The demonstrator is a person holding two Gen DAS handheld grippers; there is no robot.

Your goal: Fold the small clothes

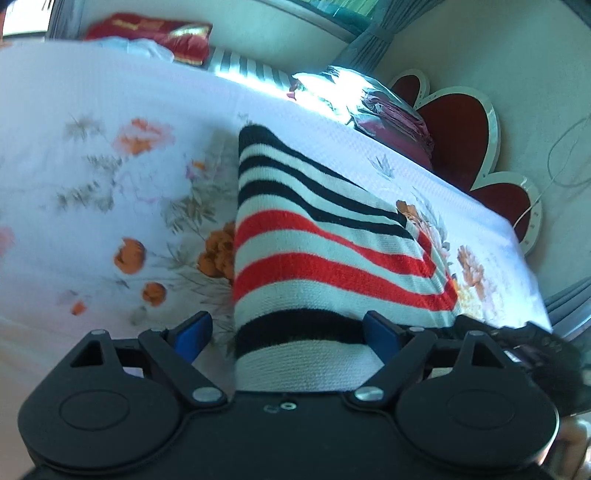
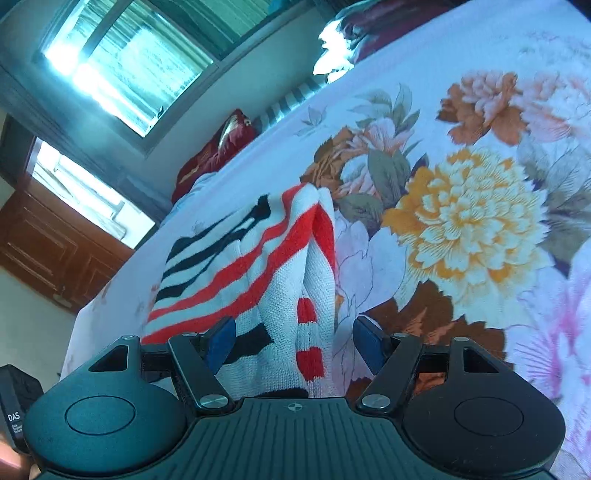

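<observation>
A small knit garment (image 1: 314,258), white with black and red stripes, lies on the flowered bedsheet (image 1: 110,192). It runs away from my left gripper (image 1: 288,334), and its near end lies between the blue pads (image 1: 195,330). The jaws stand wide; the left pad is clear of the cloth and the right pad is at its edge. In the right wrist view the same garment (image 2: 258,266) lies bunched, with a raised fold. My right gripper (image 2: 295,343) is open around its near end, and the right pad (image 2: 369,345) is apart from the knit.
Red pillows (image 1: 147,33) and a shiny plastic bag of clothes (image 1: 369,107) sit at the bed's far edge. A red, heart-shaped headboard (image 1: 461,147) stands on the right. A window (image 2: 125,66) and a wooden door (image 2: 55,251) are beyond the bed. A black device marked DAS (image 2: 14,406) shows at the lower left.
</observation>
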